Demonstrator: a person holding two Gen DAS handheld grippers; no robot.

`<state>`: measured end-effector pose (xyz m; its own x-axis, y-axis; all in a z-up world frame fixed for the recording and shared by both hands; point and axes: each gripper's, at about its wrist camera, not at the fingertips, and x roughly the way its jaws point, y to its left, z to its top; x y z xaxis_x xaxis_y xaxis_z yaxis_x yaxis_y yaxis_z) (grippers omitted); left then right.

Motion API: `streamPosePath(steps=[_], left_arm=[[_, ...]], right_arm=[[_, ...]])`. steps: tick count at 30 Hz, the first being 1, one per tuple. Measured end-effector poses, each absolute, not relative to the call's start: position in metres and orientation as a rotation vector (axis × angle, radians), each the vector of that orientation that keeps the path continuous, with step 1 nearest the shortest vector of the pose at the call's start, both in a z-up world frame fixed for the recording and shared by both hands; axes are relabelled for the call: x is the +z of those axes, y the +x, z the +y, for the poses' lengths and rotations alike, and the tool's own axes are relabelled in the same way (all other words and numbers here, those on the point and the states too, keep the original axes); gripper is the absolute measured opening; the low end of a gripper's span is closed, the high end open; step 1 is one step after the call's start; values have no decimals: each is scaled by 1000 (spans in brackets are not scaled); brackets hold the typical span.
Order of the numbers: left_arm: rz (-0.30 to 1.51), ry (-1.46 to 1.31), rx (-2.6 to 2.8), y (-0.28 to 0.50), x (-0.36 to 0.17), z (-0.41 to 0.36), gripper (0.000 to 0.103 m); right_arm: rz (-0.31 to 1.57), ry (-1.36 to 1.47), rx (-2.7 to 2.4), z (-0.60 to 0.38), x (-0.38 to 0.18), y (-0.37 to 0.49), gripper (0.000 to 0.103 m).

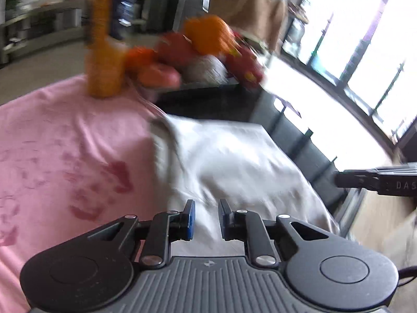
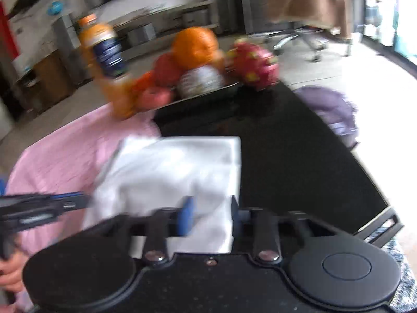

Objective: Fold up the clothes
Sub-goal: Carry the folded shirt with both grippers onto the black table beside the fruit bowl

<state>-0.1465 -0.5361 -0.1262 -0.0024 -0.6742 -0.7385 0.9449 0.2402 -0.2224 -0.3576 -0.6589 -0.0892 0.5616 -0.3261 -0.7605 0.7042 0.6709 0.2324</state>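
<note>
Both my grippers are apart with nothing pinched. The left gripper (image 1: 206, 217) has a narrow gap between its blue pads, hanging just above the near edge of the white cloth (image 1: 234, 161); can't tell if it's touching, everything's blurry. The right gripper (image 2: 209, 217) is spread a bit wider, with the white cloth's near right corner showing between the fingers, but they aren't clamped on it. The cloth lies folded just ahead of both, partly on a pink shirt (image 1: 65, 143) to the left and partly on the black table (image 2: 299, 156) to the right. Farther ahead there's a dark tray (image 2: 208, 92) with an orange (image 2: 195, 44), apples and a dragon fruit (image 2: 254, 64), and a juice bottle (image 2: 104, 52) beside it on the left.
</note>
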Motion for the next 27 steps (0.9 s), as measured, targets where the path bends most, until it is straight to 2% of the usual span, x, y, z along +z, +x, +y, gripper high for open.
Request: streamPosePath(steps=[6,11,14,19,24,27], left_arm=[[958,492,-1271,-147,-163,-528,19],[989,577,-1255,-149,-154,-498,17],[961,575,-1270,-155,-140,-485,15],[978,517,-1258,-158,-132,-495,20],[1035,518,-1198,-151,-161,-517,19],[1042,548,-1183,-151,-154,-512,20]], right_arm=[[920,543,-639,-631,-138,-340,18],[1079,479,-682,-595,-149,-364,19],[1040,443,-700,-581,-124,-377,20],[876,504,-628,-585,-99,-356,21],[896,553,-580,-603,-135,-311,21],[980,563,-623,-604,-154,-312,21]])
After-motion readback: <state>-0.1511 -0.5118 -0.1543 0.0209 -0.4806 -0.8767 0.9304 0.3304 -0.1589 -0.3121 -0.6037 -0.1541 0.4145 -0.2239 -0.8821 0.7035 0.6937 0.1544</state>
